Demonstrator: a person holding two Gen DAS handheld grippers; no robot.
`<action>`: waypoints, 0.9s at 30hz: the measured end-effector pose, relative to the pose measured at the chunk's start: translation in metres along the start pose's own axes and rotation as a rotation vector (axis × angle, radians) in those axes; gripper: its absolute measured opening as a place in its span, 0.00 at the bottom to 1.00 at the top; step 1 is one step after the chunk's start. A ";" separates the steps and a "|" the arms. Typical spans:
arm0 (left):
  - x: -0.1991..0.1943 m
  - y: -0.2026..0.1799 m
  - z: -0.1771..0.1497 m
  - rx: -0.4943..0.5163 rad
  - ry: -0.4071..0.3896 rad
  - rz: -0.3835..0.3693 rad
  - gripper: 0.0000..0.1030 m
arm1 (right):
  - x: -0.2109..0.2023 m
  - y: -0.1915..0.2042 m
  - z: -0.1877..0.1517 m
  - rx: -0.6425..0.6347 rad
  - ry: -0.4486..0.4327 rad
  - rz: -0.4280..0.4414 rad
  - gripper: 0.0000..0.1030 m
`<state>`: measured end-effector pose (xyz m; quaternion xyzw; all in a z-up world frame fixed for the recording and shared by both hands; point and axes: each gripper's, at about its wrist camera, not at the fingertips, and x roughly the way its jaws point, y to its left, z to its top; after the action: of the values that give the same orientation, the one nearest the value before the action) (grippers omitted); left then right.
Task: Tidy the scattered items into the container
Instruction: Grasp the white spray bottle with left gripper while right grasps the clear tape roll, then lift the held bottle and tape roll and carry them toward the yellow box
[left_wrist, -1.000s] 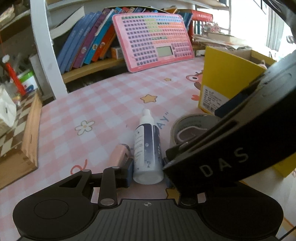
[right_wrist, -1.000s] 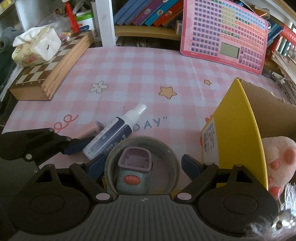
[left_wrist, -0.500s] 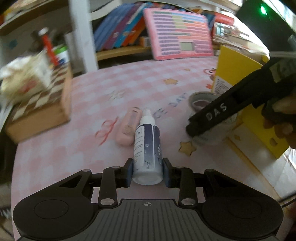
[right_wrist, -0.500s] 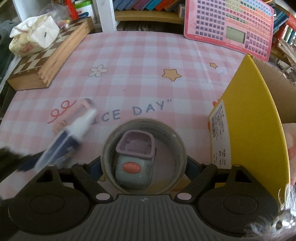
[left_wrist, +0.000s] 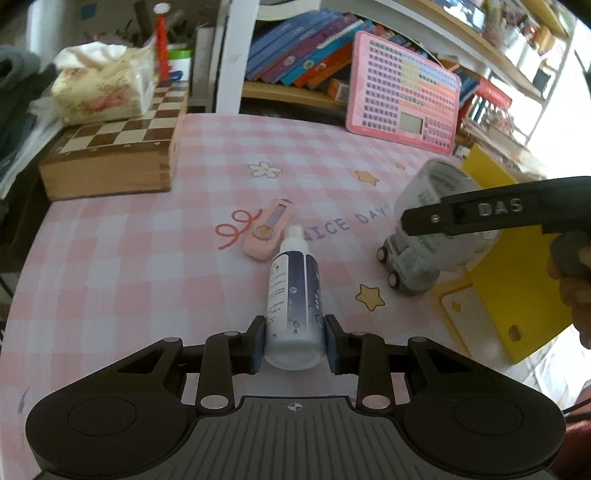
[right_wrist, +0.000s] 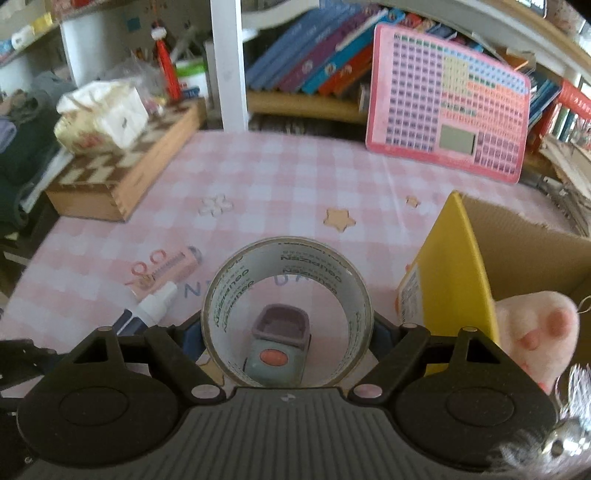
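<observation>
My left gripper (left_wrist: 294, 343) is shut on a white and navy spray bottle (left_wrist: 293, 291), gripped near its base with the nozzle pointing away. My right gripper (right_wrist: 288, 332) is shut on a clear tape roll (right_wrist: 288, 251) and holds it tilted above the table. A finger (left_wrist: 480, 218) of that gripper crosses the roll (left_wrist: 432, 184) in the left wrist view. Under the roll a small grey toy car (left_wrist: 402, 266) (right_wrist: 277, 350) stands on the cloth. A pink stick-shaped device (left_wrist: 269, 232) lies past the bottle's nozzle. The yellow cardboard box (right_wrist: 454, 280) stands at the right.
A pink plush toy (right_wrist: 535, 332) lies in the box. A wooden chess box (left_wrist: 110, 155) with a tissue pack (left_wrist: 103, 88) on top sits at the far left. A pink learning board (left_wrist: 402, 92) leans on the bookshelf at the back.
My right gripper closed on the tape roll and lifted it off the toy car, tilting it. My left gripper drew back with the bottle, away from the pink device, and rolled level.
</observation>
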<state>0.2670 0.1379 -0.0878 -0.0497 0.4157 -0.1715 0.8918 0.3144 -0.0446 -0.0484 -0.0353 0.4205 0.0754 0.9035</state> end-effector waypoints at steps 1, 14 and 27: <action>-0.003 0.001 0.000 -0.012 -0.003 -0.003 0.30 | -0.005 0.001 0.000 0.000 -0.009 0.002 0.80; -0.047 0.008 -0.012 -0.122 -0.047 -0.048 0.30 | -0.058 0.011 -0.038 -0.083 0.004 0.099 0.80; -0.096 -0.007 -0.035 -0.109 -0.083 -0.056 0.31 | -0.100 0.016 -0.077 -0.076 -0.002 0.113 0.80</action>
<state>0.1819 0.1669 -0.0395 -0.1172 0.3857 -0.1714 0.8990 0.1900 -0.0491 -0.0214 -0.0457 0.4180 0.1421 0.8961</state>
